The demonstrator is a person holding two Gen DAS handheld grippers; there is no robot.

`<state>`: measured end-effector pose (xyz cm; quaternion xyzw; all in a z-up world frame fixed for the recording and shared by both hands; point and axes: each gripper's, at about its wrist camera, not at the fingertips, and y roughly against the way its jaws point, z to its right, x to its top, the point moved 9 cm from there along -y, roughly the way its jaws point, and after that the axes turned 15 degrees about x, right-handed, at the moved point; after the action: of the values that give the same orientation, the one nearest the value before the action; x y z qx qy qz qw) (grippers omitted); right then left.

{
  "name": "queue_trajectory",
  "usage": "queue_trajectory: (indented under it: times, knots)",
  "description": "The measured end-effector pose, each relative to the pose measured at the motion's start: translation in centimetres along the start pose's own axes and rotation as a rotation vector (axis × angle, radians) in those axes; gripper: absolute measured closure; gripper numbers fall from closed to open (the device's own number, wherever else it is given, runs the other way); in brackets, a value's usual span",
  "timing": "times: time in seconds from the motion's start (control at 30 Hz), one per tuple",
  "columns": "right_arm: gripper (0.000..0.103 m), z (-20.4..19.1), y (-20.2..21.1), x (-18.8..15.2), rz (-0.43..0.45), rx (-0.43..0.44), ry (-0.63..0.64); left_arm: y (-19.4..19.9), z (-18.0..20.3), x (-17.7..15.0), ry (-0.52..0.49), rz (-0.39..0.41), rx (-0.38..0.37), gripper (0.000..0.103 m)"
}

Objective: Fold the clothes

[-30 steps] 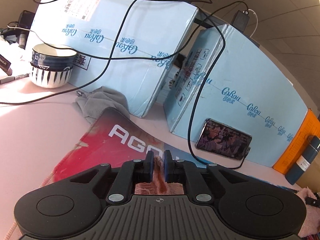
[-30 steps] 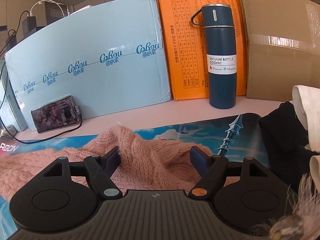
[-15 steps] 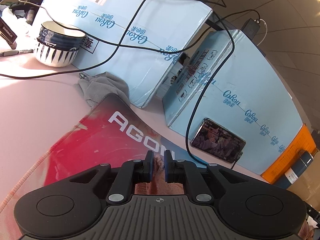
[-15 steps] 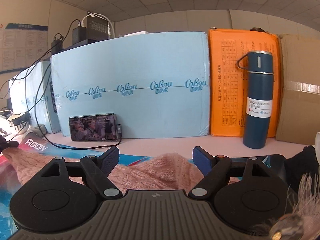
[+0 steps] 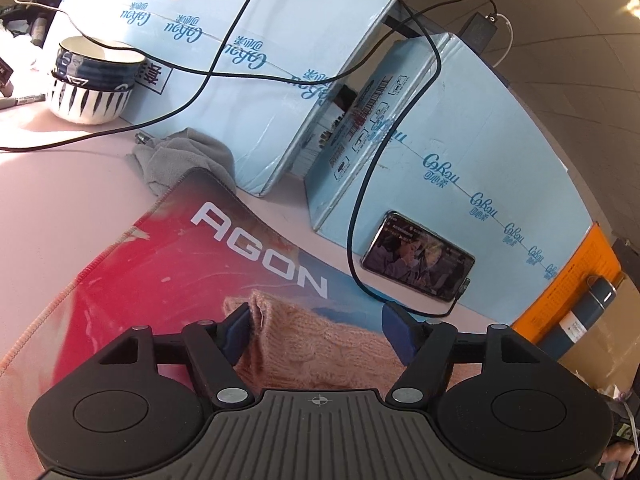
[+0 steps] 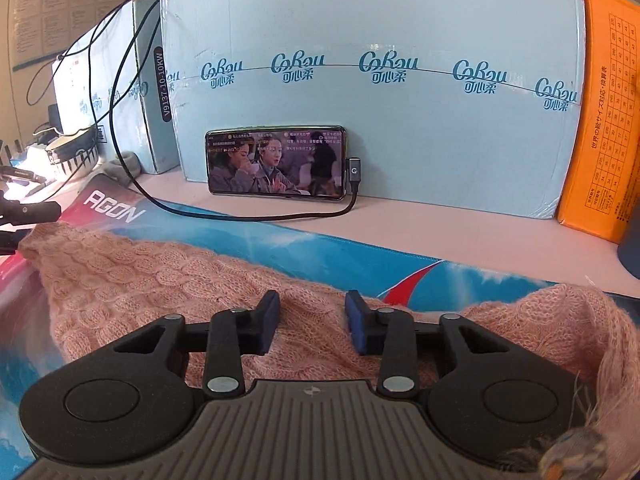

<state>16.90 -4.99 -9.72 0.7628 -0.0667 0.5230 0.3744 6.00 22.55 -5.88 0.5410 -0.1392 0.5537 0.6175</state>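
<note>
Your pink cable-knit sweater (image 6: 168, 280) lies rumpled across the AGON mat (image 5: 132, 264); left gripper (image 5: 316, 332) opening around its edge; right gripper (image 6: 312, 320) closing, pads apart over the knit

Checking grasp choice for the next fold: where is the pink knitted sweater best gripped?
Probably the pink knitted sweater at its narrow end, left in the right wrist view, coming down from above: that end lies flat and free on the desk mat; the other side is bunched up.
</note>
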Motion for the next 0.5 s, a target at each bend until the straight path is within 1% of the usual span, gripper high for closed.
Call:
queue_trajectory:
  times: [0.03,0.07,0.1,0.13,0.23,0.27,0.37,0.4,0.43,0.47,0.5]
  knots:
    - [0.094,0.1,0.1,0.0,0.000,-0.007,0.010,0.1,0.0,0.0,0.000,0.005,-0.009,0.043]
    - [0.098,0.1,0.2,0.1,0.006,-0.020,0.023,0.2,0.0,0.1,0.007,0.011,-0.019,0.072]
    - [0.099,0.2,0.3,0.2,0.019,-0.027,0.025,0.2,-0.1,0.2,0.016,0.015,-0.028,0.085]
    - [0.099,0.3,0.5,0.5,0.034,-0.028,0.021,0.2,-0.1,0.3,0.025,0.019,-0.037,0.093]
    - [0.099,0.4,0.6,1.2,0.057,-0.035,0.015,0.0,0.0,0.8,0.021,0.030,-0.049,0.093]
    - [0.099,0.5,0.5,1.3,0.053,-0.042,0.012,-0.3,-0.1,0.8,0.025,0.018,-0.043,0.093]
    - [0.099,0.8,-0.2,0.9,0.034,-0.044,-0.016,-1.7,-1.0,0.3,0.065,-0.054,-0.012,0.092]
    - [0.098,1.0,-0.2,0.7,0.031,-0.036,-0.035,-1.7,-1.3,0.3,0.082,-0.058,-0.012,0.092]
    - [0.098,1.1,0.2,0.7,0.045,-0.019,-0.064,-1.6,-1.5,0.3,0.097,-0.055,-0.017,0.087]
    - [0.095,1.2,0.9,1.0,0.068,0.001,-0.091,-1.5,-1.6,0.4,0.108,-0.048,-0.024,0.086]
    - [0.086,1.2,1.8,1.3,0.090,0.016,-0.112,-1.2,-1.7,0.5,0.112,-0.038,-0.029,0.082]
